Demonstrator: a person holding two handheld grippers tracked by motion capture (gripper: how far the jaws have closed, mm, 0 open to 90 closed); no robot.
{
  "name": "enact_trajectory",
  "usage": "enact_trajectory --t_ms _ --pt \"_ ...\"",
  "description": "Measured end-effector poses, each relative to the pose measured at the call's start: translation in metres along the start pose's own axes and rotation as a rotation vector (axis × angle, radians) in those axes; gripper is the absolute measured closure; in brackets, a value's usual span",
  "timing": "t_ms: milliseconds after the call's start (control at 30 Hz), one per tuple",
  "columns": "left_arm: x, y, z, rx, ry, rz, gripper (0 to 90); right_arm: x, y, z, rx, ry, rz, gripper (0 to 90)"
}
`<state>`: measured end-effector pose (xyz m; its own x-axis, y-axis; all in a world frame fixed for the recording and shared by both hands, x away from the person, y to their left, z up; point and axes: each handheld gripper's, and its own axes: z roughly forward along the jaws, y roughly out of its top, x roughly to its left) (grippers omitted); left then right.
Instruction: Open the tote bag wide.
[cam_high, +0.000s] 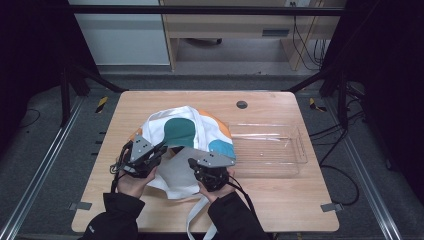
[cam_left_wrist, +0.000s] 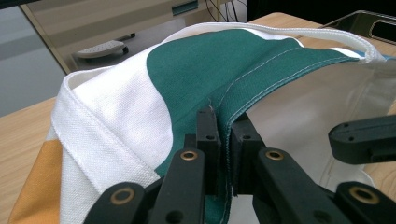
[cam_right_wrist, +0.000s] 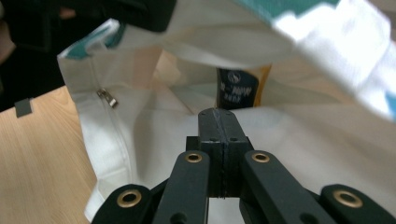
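Your left gripper (cam_left_wrist: 225, 128) clamps the one tote bag's (cam_high: 187, 131) green rim on the table (cam_high: 280, 205); your right gripper (cam_right_wrist: 223, 122) is clenched, perhaps on its lining. Inside lies one dark-labelled packet (cam_right_wrist: 238, 88). Beyond, one clear bin (cam_high: 270, 150).

Both grippers, left gripper (cam_high: 161, 149) and right gripper (cam_high: 192, 162), are black with brass-ringed pivot holes, each topped by a grey 3-cornered plate; black cables trail from them over dark sleeves (cam_high: 115, 215).

bag (cam_high: 185, 135): lying on the surface (cam_high: 280, 200), middle, toward the near edge
tray (cam_high: 270, 147): sitting just right of the bag, nearer the right edge
strap (cam_high: 195, 220): hanging over the near edge
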<state>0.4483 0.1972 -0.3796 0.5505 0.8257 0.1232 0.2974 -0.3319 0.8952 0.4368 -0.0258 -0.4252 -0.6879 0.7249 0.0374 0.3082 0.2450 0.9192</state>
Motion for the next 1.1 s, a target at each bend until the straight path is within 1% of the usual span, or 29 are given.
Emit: enact_trajectory --t_ms 100,133,233,367,400,433,467,633,900,1033,1100 --pt "0.001 0.000 0.000 -0.003 -0.004 -0.008 84.6 -0.001 -0.005 0.001 0.008 0.000 0.006 90.0" --pt "0.001 0.000 0.000 -0.007 -0.007 -0.017 84.6 -0.002 -0.010 0.002 0.019 -0.001 0.010 90.0" --pt "0.001 0.001 0.000 -0.008 -0.010 -0.020 84.7 -0.002 -0.018 0.005 0.033 -0.003 0.016 90.0" --pt "0.003 0.001 0.000 -0.014 -0.016 -0.035 84.9 -0.002 -0.025 0.008 0.051 -0.001 0.021 90.0" --pt "0.003 0.002 0.000 -0.016 -0.016 -0.040 85.1 -0.001 -0.030 0.010 0.064 -0.001 0.026 90.0" --pt "0.003 0.002 0.000 -0.016 -0.016 -0.040 85.1 -0.001 -0.030 0.010 0.064 -0.001 0.026 90.0" --pt "0.003 0.003 0.000 -0.016 -0.015 -0.040 85.2 -0.001 -0.034 0.012 0.077 -0.001 0.028 90.0" --pt "0.004 0.005 -0.001 -0.018 -0.014 -0.039 85.9 -0.001 -0.045 0.016 0.103 -0.004 0.033 90.0" --pt "0.005 0.007 -0.001 -0.025 -0.016 -0.049 86.3 0.002 -0.051 0.023 0.136 -0.003 0.021 90.0" --pt "0.006 0.007 -0.001 -0.027 -0.019 -0.054 86.3 0.002 -0.056 0.026 0.144 0.000 0.031 90.0" --pt "0.007 0.008 -0.001 -0.026 -0.018 -0.050 86.3 0.002 -0.060 0.027 0.160 -0.003 0.033 90.0"
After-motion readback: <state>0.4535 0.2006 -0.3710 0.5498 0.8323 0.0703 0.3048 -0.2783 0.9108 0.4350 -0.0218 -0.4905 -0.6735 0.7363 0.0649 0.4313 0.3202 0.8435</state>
